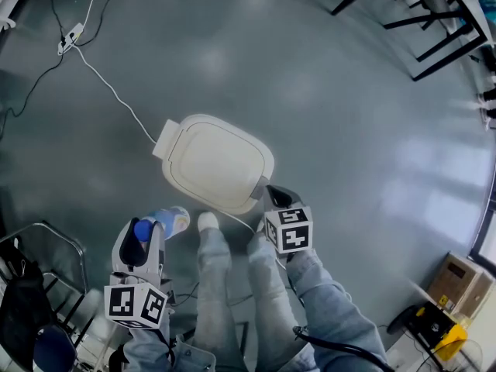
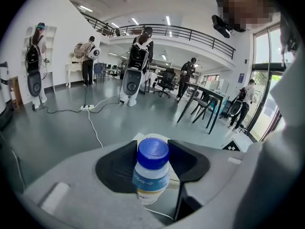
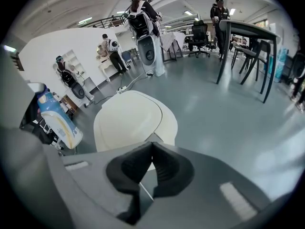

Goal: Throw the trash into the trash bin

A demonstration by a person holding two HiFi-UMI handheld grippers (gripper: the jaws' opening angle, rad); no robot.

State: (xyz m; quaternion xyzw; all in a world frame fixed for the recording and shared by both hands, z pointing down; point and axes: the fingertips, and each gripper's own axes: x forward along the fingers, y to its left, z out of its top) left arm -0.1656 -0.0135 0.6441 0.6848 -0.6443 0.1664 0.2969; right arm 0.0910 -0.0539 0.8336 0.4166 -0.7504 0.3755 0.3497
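The trash bin (image 1: 217, 161) stands on the grey floor with its cream lid (image 3: 131, 120) down. My left gripper (image 1: 147, 235) is at the bin's lower left, shut on a small plastic bottle (image 1: 167, 222) with a blue cap and a blue-and-yellow label. In the left gripper view the bottle (image 2: 152, 173) stands upright between the black pads (image 2: 116, 168), cap toward the camera. My right gripper (image 1: 275, 198) is at the bin's near right edge, and its pads (image 3: 167, 168) meet with nothing visible between them. The bottle (image 3: 57, 120) shows at the left of the right gripper view.
A white cable (image 1: 116, 95) runs from a power strip (image 1: 70, 39) to the bin. Black table and chair legs (image 1: 434, 22) are at the top right, a black chair (image 1: 39, 285) at the bottom left, a cardboard box (image 1: 461, 281) at the bottom right. The person's legs (image 1: 232, 285) stand between the grippers.
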